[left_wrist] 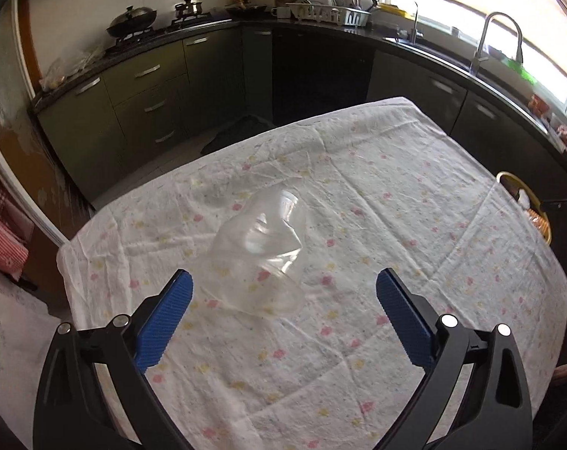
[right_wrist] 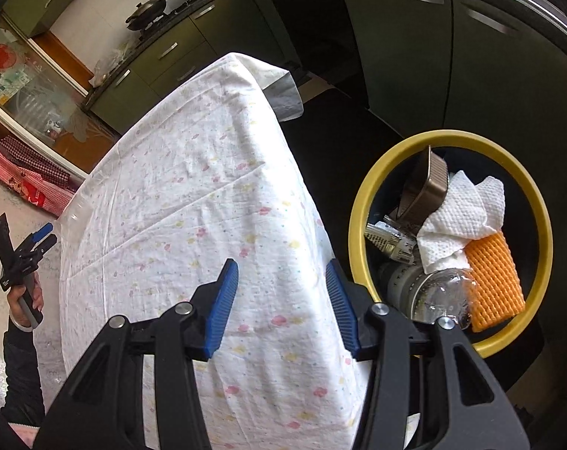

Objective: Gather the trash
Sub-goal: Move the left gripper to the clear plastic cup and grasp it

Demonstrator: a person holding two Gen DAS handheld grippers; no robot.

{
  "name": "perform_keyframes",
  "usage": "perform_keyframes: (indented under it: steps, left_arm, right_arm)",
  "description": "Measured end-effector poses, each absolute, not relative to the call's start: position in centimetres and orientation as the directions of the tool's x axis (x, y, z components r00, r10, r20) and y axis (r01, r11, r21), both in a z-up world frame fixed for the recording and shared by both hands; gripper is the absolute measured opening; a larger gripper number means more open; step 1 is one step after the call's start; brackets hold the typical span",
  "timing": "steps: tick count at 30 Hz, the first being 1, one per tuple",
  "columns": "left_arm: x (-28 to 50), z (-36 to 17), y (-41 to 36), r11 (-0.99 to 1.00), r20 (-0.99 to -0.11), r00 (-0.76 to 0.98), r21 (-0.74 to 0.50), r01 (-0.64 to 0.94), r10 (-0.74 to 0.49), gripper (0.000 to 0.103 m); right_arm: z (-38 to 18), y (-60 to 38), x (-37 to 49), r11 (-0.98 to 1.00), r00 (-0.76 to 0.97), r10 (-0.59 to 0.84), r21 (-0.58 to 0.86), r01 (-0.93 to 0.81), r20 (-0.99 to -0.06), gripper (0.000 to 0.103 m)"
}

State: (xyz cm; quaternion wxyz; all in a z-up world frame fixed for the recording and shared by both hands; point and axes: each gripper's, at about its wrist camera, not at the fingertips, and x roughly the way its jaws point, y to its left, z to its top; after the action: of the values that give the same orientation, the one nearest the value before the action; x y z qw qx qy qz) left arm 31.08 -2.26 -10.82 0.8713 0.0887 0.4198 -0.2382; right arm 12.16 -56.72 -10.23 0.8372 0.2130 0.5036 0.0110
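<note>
A crumpled clear plastic container (left_wrist: 261, 251) lies on the table's flowered white cloth (left_wrist: 396, 187). My left gripper (left_wrist: 283, 277) stands wide open just short of it, one blue pad on each side of its near end, neither touching it. My right gripper (right_wrist: 281, 266) hangs open above the cloth's (right_wrist: 193, 187) right edge with nothing between its fingers. Right beside it stands a yellow-rimmed bin (right_wrist: 448, 137) holding a paper towel (right_wrist: 459, 217), an orange foam net (right_wrist: 495, 281), a clear bottle (right_wrist: 433, 296) and other scraps. The left gripper (right_wrist: 21, 228) also shows at the far left, held in a hand.
The bin's rim (left_wrist: 508, 176) peeks past the table's right edge. Dark kitchen cabinets (left_wrist: 141, 105) and a counter with a sink tap (left_wrist: 501, 33) wrap around the far side. A red checked cloth (right_wrist: 17, 172) lies on the floor at the left.
</note>
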Motion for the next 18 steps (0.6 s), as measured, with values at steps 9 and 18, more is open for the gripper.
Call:
perform_keyframes:
  steps: [9, 18]
  left_arm:
    - [31.5, -14.0, -3.8, 0.887, -0.801, 0.491, -0.105, 0.449, -0.343, 0.063]
    - [32.2, -14.5, -4.5, 0.907, -0.796, 0.518, -0.089, 0.413, -0.314, 0.006]
  right_arm:
    - [-9.1, -54.6, 12.9, 0.914, 0.504, 0.267, 0.382, 0.138, -0.821, 0.048]
    - [-8.7, -54.3, 12.2, 0.916, 0.516, 0.271, 0.382, 0.12, -0.813, 0.051]
